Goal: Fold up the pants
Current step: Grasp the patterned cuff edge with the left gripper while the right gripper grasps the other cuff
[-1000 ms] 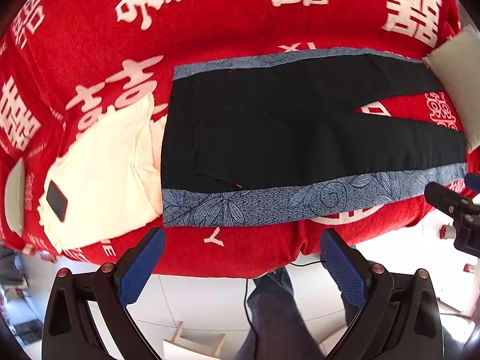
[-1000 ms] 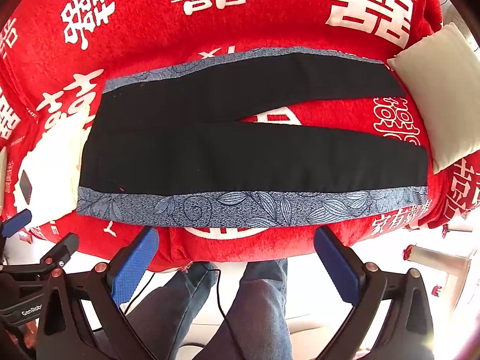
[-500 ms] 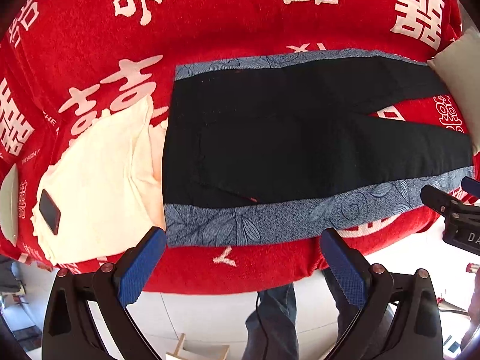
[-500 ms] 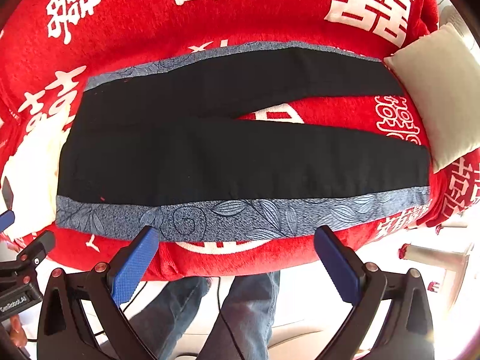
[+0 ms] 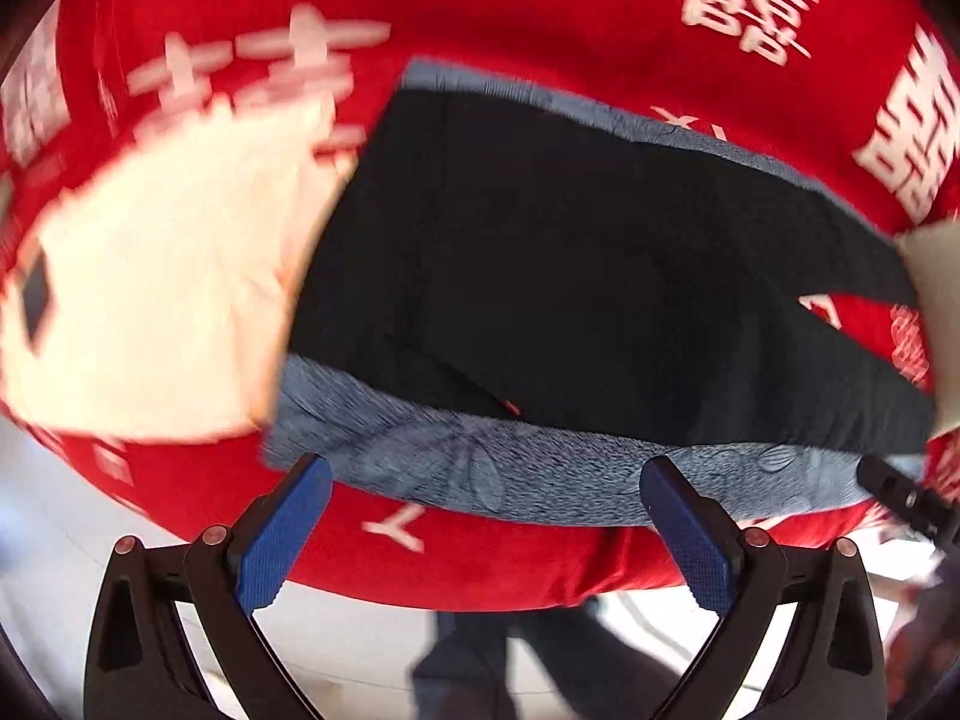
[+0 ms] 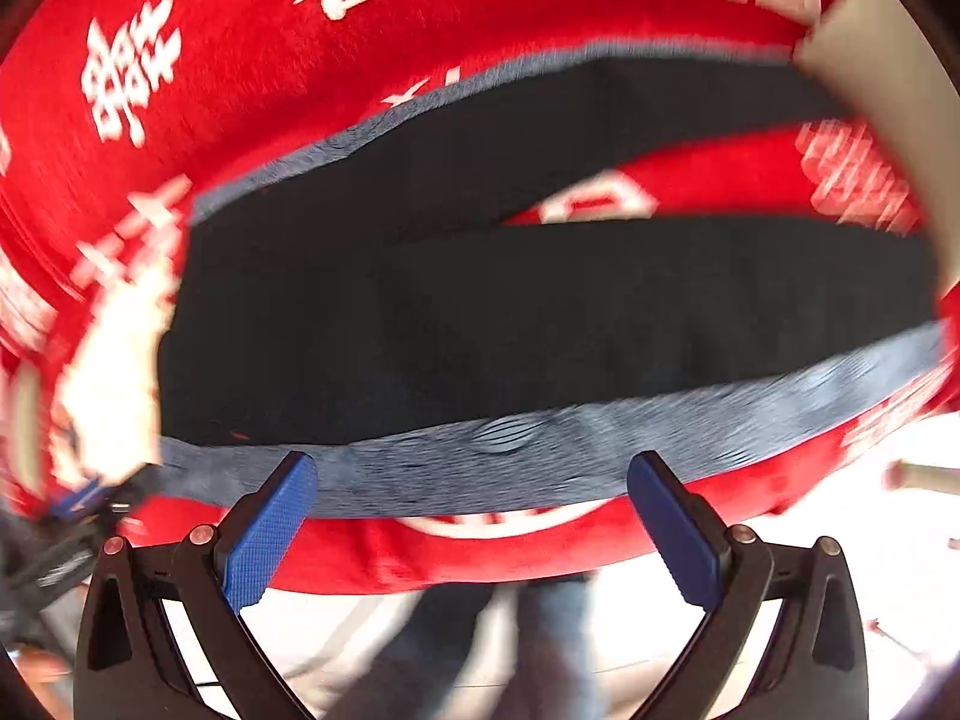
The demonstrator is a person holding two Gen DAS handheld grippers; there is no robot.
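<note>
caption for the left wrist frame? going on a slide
Open left gripper hovers at the near patterned edge of black pants laid flat on a red blanket, cream garment alongside.

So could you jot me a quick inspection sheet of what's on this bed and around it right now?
Surface: red blanket with white characters, covering the bed.
Job's things: black pants with blue patterned side stripes, spread flat, legs apart, not yet folded.
Clutter: cream garment beside the waistband, a small dark object lying on it; pale pillow near the leg ends.
Grippers: left gripper and right gripper both open, blue fingers near the closest stripe, holding nothing.
Cables: nothing seen.
Surroundings: light floor and a person's legs below the bed edge; pictures are motion-blurred.
</note>
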